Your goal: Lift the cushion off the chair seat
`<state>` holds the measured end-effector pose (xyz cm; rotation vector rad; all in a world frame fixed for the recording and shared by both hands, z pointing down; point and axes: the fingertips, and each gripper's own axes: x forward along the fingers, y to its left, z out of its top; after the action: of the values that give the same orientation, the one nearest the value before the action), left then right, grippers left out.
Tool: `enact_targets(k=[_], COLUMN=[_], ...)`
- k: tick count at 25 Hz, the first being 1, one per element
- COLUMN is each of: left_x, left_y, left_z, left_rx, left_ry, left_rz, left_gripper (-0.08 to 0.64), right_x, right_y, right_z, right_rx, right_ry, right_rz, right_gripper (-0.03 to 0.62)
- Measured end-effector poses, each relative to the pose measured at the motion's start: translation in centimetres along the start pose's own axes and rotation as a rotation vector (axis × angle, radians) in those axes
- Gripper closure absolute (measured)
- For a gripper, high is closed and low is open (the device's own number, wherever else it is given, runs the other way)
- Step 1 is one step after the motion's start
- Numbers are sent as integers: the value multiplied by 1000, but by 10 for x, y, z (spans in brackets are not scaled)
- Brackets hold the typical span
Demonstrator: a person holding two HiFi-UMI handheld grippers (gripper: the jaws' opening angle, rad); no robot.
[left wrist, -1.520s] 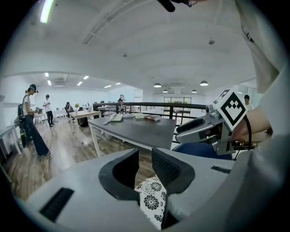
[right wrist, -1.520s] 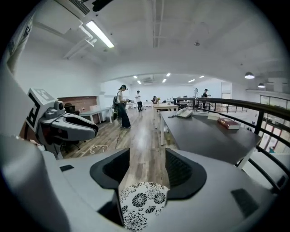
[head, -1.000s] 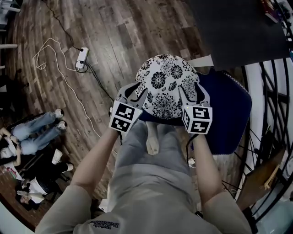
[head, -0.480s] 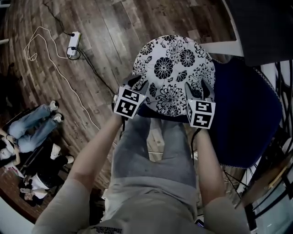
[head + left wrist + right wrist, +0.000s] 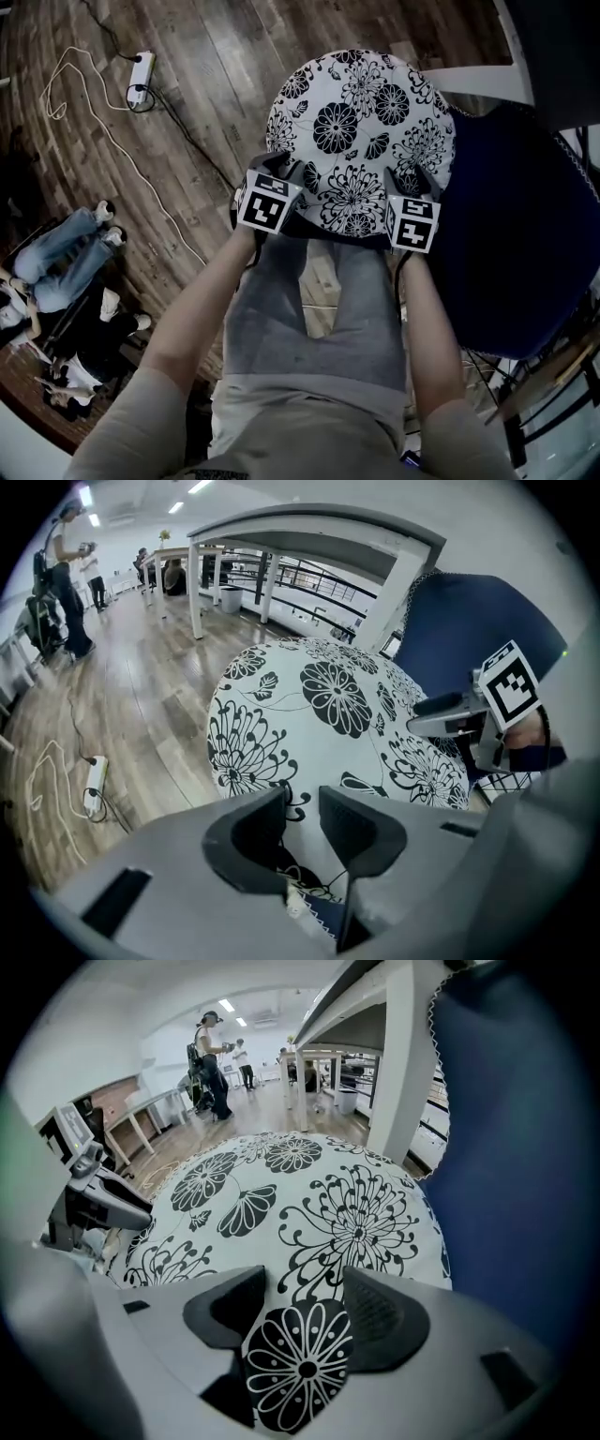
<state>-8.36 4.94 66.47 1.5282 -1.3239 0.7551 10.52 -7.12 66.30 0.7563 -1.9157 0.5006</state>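
A round white cushion (image 5: 361, 131) with black flowers is held at its near edge by both grippers, in front of the person's knees. My left gripper (image 5: 286, 172) is shut on the edge; in the left gripper view the fabric is pinched thin between the jaws (image 5: 302, 803). My right gripper (image 5: 403, 180) has a puffed fold with a black flower between its pads (image 5: 305, 1288), touching both. The navy chair (image 5: 516, 234) lies to the right and partly under the cushion. Its white-trimmed edge shows just below the cushion. Whether the cushion rests on it I cannot tell.
The person's legs (image 5: 319, 309) are directly below the grippers. A power strip (image 5: 139, 80) with a white cable lies on the wooden floor at far left. People sit on the floor at left (image 5: 56, 272). A white table leg (image 5: 394, 583) stands behind the chair.
Both grippers have come down with the cushion, which now lies closer against the navy chair. The grip on its near edge looks the same.
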Motion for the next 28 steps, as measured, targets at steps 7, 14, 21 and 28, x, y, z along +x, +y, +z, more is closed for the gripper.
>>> enact_targets(k=[7,14,21,28], left_x=[-2,-5,-51,-55], left_y=[-2,-9,-23,-31], left_z=[2,3,18,18], left_rx=[45,16,25,42], left_ry=[10,8,-84,-176], left_rz=[-6,-5,27,56], left_gripper=[473,553,555,555], right_x=[-3,-5,-51,-57], right_y=[2,22,23,18], right_z=[2,9,29,28], right_rx=[4,54,17,48], right_ry=[-27,-10,-123,-278], right_rz=[-1,38,63,116], right_gripper=[397,575,577,577])
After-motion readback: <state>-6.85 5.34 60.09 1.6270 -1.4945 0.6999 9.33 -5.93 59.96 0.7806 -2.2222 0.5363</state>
